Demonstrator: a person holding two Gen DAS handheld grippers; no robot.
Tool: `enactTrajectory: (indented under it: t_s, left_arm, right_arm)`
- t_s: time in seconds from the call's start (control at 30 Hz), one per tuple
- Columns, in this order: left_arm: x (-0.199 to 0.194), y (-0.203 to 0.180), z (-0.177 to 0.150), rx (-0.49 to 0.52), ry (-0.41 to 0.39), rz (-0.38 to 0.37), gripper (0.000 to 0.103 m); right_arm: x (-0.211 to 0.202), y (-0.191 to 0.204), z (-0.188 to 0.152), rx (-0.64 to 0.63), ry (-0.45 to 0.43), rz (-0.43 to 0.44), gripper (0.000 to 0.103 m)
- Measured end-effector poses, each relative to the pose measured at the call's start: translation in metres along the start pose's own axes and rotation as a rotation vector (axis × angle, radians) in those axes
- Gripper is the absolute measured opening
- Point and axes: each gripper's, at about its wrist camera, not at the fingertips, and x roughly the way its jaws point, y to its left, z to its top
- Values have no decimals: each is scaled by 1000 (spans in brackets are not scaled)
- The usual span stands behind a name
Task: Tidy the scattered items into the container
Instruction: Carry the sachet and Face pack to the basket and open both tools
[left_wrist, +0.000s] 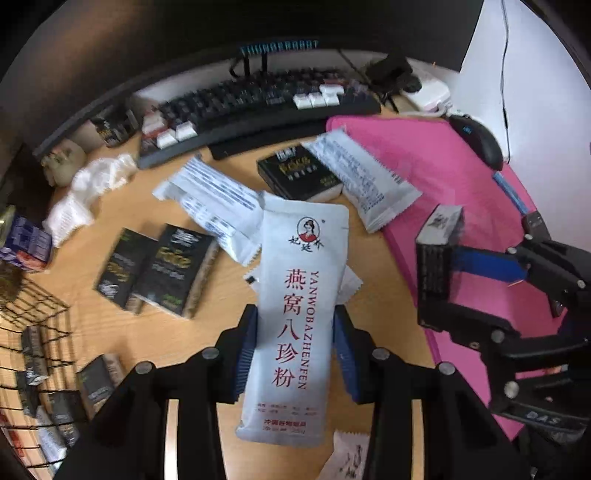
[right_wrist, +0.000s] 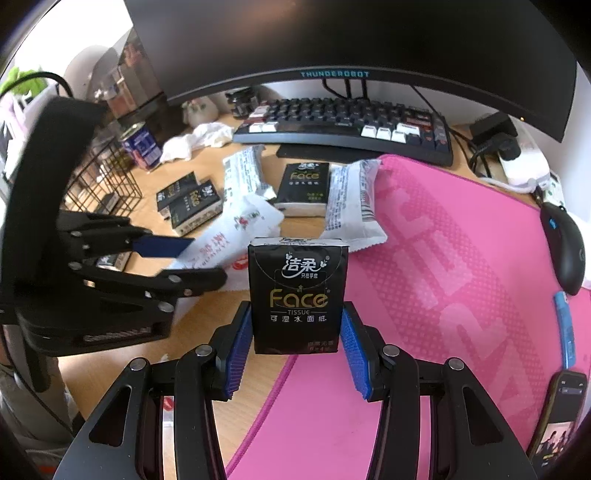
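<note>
Left tool (left_wrist: 295, 350) clamps the long white foil sachet with red lettering (left_wrist: 299, 295) mid-length, above the wooden surface (left_wrist: 155, 332): light, floppy, slick, so hold across the width. Right tool (right_wrist: 297, 347) grips the black tissue pack (right_wrist: 298, 295): soft, squashable. Black wire basket (left_wrist: 33, 332) sits far left.

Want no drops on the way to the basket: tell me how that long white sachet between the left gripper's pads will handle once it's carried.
The white sachet is thin, flat film, so probably light and floppy; its long free end may droop. Its smooth wrapper could slide in the left gripper, which meets only its narrow edges. Fragility can't be judged.
</note>
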Motion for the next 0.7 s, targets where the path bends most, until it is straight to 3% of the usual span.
enactTrajectory:
  t_s: [0.17,0.33,0.53,0.7]
  left_arm:
    - [-55,17,-11,-23,-102,44,45]
    - [-116,54,-32,-90,-195,103,45]
    - [-173,133,-83,-259,-260,219,45]
    - [-192,202,-134,-425,-255,293,45]
  right_arm:
    - [-18,22,12,-33,-38,18,47]
    - [-33,77,35,-131,-81,77,47]
    - [-37,187,67,-309,-121,207,47]
    - [-22,286,87,-460,-108,300,47]
